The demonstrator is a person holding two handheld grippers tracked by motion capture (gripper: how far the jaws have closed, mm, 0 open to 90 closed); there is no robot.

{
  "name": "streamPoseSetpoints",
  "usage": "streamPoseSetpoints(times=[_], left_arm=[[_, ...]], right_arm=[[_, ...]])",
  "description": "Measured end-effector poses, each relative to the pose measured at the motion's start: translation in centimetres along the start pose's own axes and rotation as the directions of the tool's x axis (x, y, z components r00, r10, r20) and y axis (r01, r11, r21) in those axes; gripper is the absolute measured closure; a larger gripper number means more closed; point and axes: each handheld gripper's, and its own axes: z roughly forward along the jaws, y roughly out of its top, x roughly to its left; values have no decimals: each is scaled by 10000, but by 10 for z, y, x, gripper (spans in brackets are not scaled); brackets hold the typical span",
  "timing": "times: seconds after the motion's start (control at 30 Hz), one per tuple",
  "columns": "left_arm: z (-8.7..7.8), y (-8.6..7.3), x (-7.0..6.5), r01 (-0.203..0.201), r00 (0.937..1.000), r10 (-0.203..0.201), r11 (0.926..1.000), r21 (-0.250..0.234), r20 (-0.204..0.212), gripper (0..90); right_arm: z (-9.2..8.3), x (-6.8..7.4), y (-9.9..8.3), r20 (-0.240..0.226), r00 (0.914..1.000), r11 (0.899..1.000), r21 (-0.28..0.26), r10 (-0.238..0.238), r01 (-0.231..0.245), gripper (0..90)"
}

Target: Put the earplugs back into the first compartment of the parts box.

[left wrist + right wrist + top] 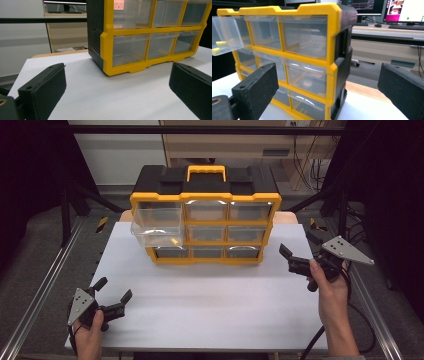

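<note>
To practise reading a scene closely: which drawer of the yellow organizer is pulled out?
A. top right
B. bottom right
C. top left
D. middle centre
C: in the high view the top-left drawer juts forward from the organizer with a small yellow piece inside, while the other drawers sit flush; both tools are open and away from it.

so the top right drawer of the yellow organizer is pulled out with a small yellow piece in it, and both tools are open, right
Not quite: the pulled-out drawer is the top left one of the yellow organizer, as the high view shows. The rest holds: a small yellow piece lies in it, and the left tool and right tool are both open.
</note>
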Motion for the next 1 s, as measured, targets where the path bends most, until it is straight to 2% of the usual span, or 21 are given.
streamPoseSetpoints(times=[0.53,1.0], left_arm=[[0,0,-3,-65,9999,65,10000,29,86,6],[2,0,-7,-172,9996,169,9998,108,220,6]], right_arm=[[-21,-12,-16,357,9994,9999,-101,6,-3,33],[-35,-19,-39,438,9990,9999,129,57,-63,34]])
